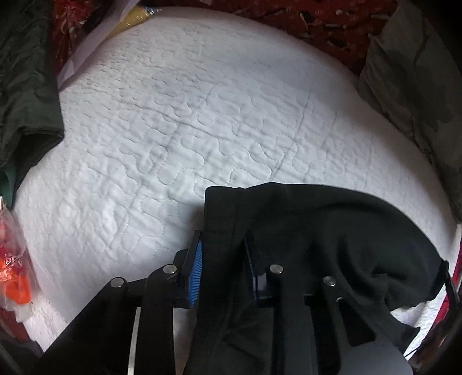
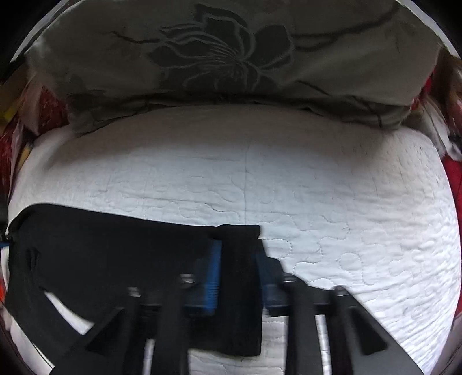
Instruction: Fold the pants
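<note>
The black pants hang stretched between my two grippers above a white quilted bed. My left gripper is shut on one end of the pants' edge, and the cloth drapes to the right over its right finger. In the right wrist view, my right gripper is shut on the other end, with the pants spreading to the left. The blue pads press the fabric on both sides. This view is blurred.
A dark green garment lies at the bed's left edge. An olive flowered pillow sits at the head of the bed and shows in the left wrist view. A plastic bag with orange contents lies at the left. Red patterned fabric borders the quilt.
</note>
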Motion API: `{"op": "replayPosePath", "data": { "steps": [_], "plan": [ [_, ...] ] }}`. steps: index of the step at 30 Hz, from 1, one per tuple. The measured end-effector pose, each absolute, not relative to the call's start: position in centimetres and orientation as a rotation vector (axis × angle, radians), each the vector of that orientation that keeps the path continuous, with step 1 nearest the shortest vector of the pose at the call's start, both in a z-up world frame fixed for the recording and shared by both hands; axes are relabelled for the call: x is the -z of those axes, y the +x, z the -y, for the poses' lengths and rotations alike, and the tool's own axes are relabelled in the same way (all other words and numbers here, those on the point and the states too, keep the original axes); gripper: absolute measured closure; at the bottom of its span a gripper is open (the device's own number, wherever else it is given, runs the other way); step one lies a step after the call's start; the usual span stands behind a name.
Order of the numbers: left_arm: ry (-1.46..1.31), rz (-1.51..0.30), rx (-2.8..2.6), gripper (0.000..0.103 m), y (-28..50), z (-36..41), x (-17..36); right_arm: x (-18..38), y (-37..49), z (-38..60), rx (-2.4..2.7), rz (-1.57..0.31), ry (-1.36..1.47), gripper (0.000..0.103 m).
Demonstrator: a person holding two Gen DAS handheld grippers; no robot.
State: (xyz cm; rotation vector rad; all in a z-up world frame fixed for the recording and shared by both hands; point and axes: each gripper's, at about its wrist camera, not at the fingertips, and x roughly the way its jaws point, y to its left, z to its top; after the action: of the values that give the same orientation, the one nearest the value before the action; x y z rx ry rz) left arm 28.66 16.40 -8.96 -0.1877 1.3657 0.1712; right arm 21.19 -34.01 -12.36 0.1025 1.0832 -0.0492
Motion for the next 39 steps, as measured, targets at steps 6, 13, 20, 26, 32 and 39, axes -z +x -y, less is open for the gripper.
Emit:
{"op": "replayPosePath", "data": {
  "steps": [6,13,20,26,32,39],
  "plan": [
    [-0.222,-1.263,-0.182,0.080,25.9,-17.7,5.0,9.8,18.7,33.4,0.056,-0.983,0.075,0.091],
    [-0.196,-1.141,-0.210,0.080,20.9,-17.1,1.9,5.9,13.9,33.0,0.060,-0.849,0.047,0.091],
    [-0.173,-1.104,-0.213,0.080,15.2,-17.8,3.2,5.5,7.7,32.8,0.044,-0.786,0.039,0.091],
    [-0.232,-1.187,-0.209,0.080,10.2,-19.1,8.0,7.1,0.9,32.5,0.029,-0.769,0.008,0.091],
    [-0.358,-1.262,-0.159,0.077,6.7,-21.1,10.5,9.9,-4.0,32.5,0.063,-0.846,-0.061,0.081],
    [-0.467,-1.187,-0.133,0.076,3.5,-23.3,8.0,9.5,-8.1,36.0,0.123,-0.857,0.089,0.064]
  ]
}}
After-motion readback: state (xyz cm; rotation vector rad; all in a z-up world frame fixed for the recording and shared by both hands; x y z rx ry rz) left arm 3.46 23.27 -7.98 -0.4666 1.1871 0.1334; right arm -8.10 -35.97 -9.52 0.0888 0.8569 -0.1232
